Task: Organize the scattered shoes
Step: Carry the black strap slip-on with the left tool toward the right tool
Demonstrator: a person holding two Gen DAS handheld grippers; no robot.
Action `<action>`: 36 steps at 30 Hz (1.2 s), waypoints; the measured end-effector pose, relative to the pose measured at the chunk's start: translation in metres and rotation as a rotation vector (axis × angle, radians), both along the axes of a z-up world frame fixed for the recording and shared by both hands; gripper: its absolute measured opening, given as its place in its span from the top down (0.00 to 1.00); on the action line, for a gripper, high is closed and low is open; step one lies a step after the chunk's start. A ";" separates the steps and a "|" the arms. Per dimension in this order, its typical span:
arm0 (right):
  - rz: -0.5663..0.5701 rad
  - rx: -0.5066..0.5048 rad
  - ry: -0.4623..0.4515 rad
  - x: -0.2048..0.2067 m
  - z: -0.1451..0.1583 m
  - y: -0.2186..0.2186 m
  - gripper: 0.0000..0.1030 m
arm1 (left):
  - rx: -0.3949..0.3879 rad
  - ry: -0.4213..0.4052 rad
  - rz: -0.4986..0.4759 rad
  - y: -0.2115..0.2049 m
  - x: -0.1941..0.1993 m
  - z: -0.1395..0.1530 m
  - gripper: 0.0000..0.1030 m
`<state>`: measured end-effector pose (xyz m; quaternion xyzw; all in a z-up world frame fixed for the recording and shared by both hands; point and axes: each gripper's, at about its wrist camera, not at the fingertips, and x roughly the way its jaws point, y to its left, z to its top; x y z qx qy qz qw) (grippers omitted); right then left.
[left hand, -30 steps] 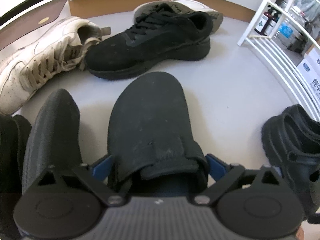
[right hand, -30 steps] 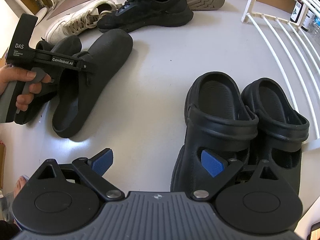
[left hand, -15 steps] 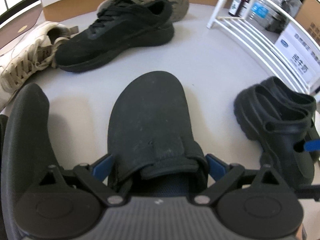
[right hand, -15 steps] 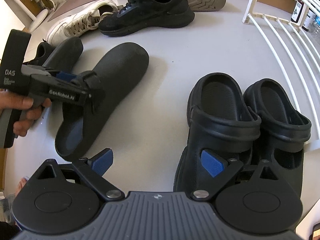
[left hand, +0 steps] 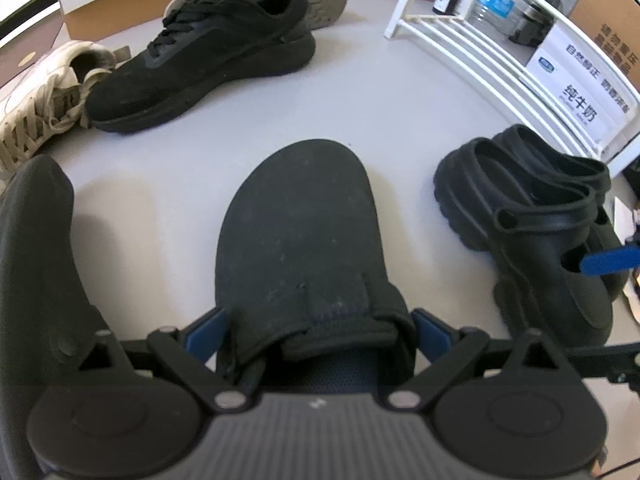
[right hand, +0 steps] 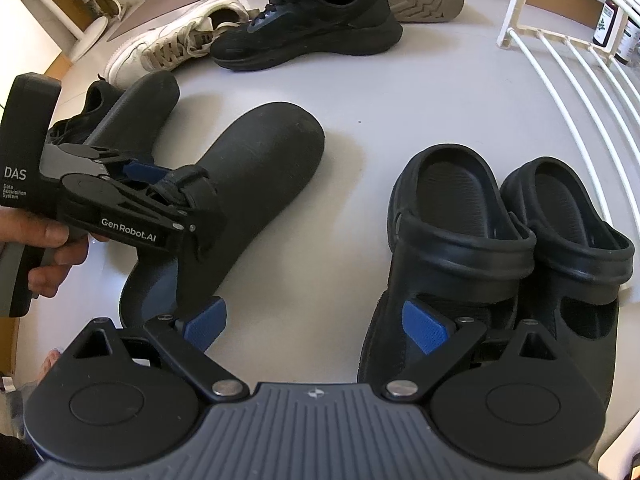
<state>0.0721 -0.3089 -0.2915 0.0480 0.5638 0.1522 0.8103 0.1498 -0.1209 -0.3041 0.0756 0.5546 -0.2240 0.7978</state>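
Left wrist view: we see the left gripper (left hand: 318, 330) pinching the felt slipper (left hand: 296, 236) by its collar, frame centre. Right wrist view adds the hand (right hand: 42, 256); right gripper (right hand: 316, 324) spread, empty, beside smooth rubber clogs (right hand: 452, 216), lower right.

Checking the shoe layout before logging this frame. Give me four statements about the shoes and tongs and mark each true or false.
1. The left tongs grip the black slipper at its opening. True.
2. The right tongs hold a clog. False: they are open and hold nothing.
3. The two black clogs sit side by side near the white rack. True.
4. The black sneaker stands on the rack. False: it is on the floor, beside the white sneaker.
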 end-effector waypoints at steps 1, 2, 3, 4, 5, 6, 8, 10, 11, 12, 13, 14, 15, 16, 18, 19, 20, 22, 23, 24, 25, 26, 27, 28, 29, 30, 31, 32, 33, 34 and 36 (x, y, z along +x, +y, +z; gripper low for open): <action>0.002 0.001 -0.001 -0.001 0.000 0.000 0.05 | 0.001 0.003 0.000 0.000 0.000 0.000 0.05; 0.003 0.003 -0.002 -0.001 0.001 0.000 0.05 | 0.002 0.010 0.000 0.001 -0.001 0.001 0.05; 0.005 0.010 -0.002 -0.001 0.002 0.001 0.05 | 0.002 0.017 0.001 0.002 -0.001 0.001 0.05; 0.007 0.015 -0.004 -0.001 0.002 0.001 0.05 | 0.002 0.023 0.004 0.003 -0.002 0.002 0.05; 0.009 0.017 -0.005 -0.001 0.002 0.002 0.05 | 0.001 0.031 0.008 0.005 -0.002 0.002 0.05; 0.012 0.019 -0.010 -0.001 0.004 0.004 0.05 | -0.001 0.038 0.012 0.006 -0.003 0.002 0.05; 0.018 0.019 -0.020 0.000 0.005 0.007 0.05 | -0.015 0.046 0.017 0.008 -0.005 0.004 0.05; 0.028 0.017 -0.032 0.002 0.010 0.011 0.05 | -0.035 0.033 0.026 0.011 -0.009 0.011 0.05; 0.031 0.017 -0.035 0.003 0.011 0.012 0.05 | -0.051 0.027 0.023 0.012 -0.010 0.015 0.05; 0.043 0.013 -0.043 0.004 0.014 0.015 0.05 | -0.068 0.024 0.019 0.013 -0.010 0.019 0.05; 0.055 0.009 -0.049 0.005 0.017 0.018 0.05 | -0.085 0.021 0.014 0.013 -0.011 0.023 0.05; 0.066 0.005 -0.054 0.006 0.019 0.020 0.05 | -0.095 0.014 0.013 0.013 -0.011 0.028 0.05; 0.077 0.001 -0.060 0.007 0.022 0.022 0.05 | -0.103 0.006 0.012 0.014 -0.011 0.032 0.05; 0.091 0.000 -0.065 0.008 0.024 0.024 0.06 | -0.111 -0.001 0.013 0.015 -0.011 0.036 0.05; 0.145 -0.024 -0.089 0.009 0.030 0.031 0.06 | -0.125 -0.010 0.016 0.020 -0.013 0.044 0.05; 0.181 -0.044 -0.107 0.009 0.034 0.035 0.06 | -0.124 -0.020 0.013 0.023 -0.014 0.047 0.05; 0.205 -0.059 -0.121 0.009 0.036 0.037 0.06 | -0.123 -0.032 0.010 0.025 -0.016 0.051 0.05; 0.263 -0.101 -0.155 0.014 0.044 0.045 0.05 | -0.116 -0.053 0.003 0.031 -0.020 0.058 0.05; 0.279 -0.112 -0.159 0.017 0.047 0.048 0.05 | -0.114 -0.055 0.003 0.032 -0.021 0.060 0.05; 0.302 -0.119 -0.164 0.021 0.050 0.051 0.05 | -0.117 -0.054 0.014 0.038 -0.024 0.063 0.05; 0.328 -0.130 -0.178 0.024 0.053 0.056 0.05 | -0.128 -0.052 0.026 0.043 -0.025 0.067 0.05; 0.347 -0.142 -0.191 0.025 0.054 0.058 0.05 | -0.135 -0.052 0.034 0.046 -0.026 0.068 0.05; 0.389 -0.174 -0.224 0.025 0.057 0.065 0.05 | -0.146 -0.058 0.055 0.053 -0.030 0.072 0.05; 0.431 -0.197 -0.254 0.024 0.060 0.072 0.05 | -0.147 -0.060 0.060 0.054 -0.030 0.072 0.05; 0.454 -0.206 -0.267 0.023 0.061 0.075 0.05 | -0.148 -0.069 0.081 0.061 -0.033 0.075 0.04; 0.499 -0.215 -0.280 0.023 0.062 0.082 0.05 | -0.150 -0.073 0.098 0.067 -0.036 0.077 0.04; 0.547 -0.222 -0.289 0.021 0.063 0.087 0.05 | -0.152 -0.074 0.107 0.071 -0.037 0.077 0.04; 0.588 -0.235 -0.298 0.020 0.063 0.091 0.05 | -0.153 -0.075 0.111 0.073 -0.038 0.077 0.04; 0.628 -0.248 -0.307 0.018 0.062 0.095 0.05 | -0.154 -0.075 0.119 0.077 -0.038 0.077 0.04; 0.683 -0.275 -0.322 0.015 0.060 0.100 0.05 | -0.155 -0.075 0.128 0.081 -0.038 0.077 0.04; 0.786 -0.329 -0.343 0.009 0.055 0.106 0.05 | -0.155 -0.069 0.138 0.085 -0.037 0.076 0.04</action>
